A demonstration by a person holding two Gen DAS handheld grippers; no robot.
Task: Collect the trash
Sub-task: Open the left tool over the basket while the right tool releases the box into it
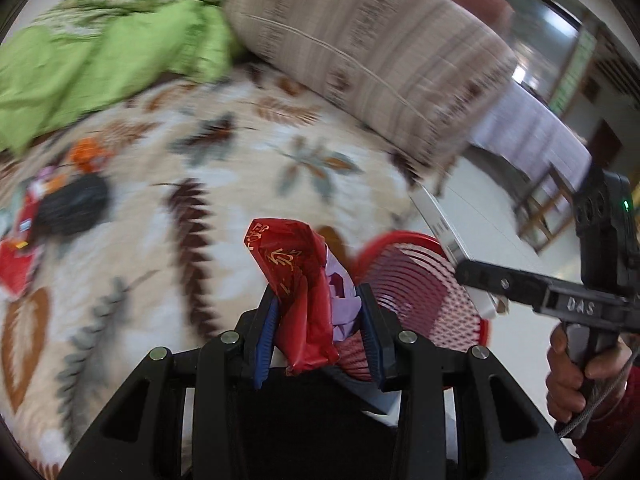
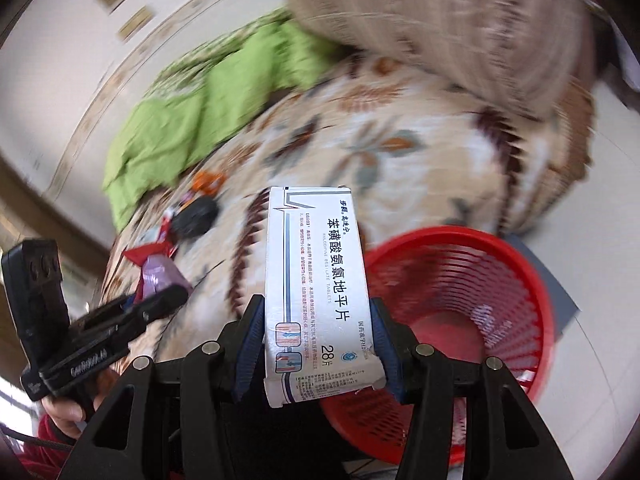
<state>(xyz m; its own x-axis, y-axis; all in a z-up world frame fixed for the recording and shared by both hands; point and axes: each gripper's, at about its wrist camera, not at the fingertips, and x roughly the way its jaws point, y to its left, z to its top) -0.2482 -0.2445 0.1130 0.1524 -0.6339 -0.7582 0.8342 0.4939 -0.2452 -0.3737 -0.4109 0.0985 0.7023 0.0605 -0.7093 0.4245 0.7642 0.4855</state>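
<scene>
the crumpled red foil wrapper with gold lettering, bunched together with a scrap of pale purple paper, is pinched between the blue pads of the left tongs, which are closed narrow on the bundle and tilted downward above the bed. the flat white cardboard medicine box with black print stands on end in the right tongs, clamped by its two long sides at a middling width, also angled down. each tool is black plastic with a pistol handle; a hand with a dark red sleeve grips the right one at the right edge of the left wrist view.

one round red plastic basket with slotted walls stands on the pale floor just off the bed's edge, below and beside both loads.

on the bed, a cream blanket with a brown and grey leaf print covers the surface. toward its far side lie more scraps, blurred: one orange piece, one black lump, and red wrappers whose number i cannot tell. a crumpled green cloth lies along the far edge beside one beige patterned pillow.
</scene>
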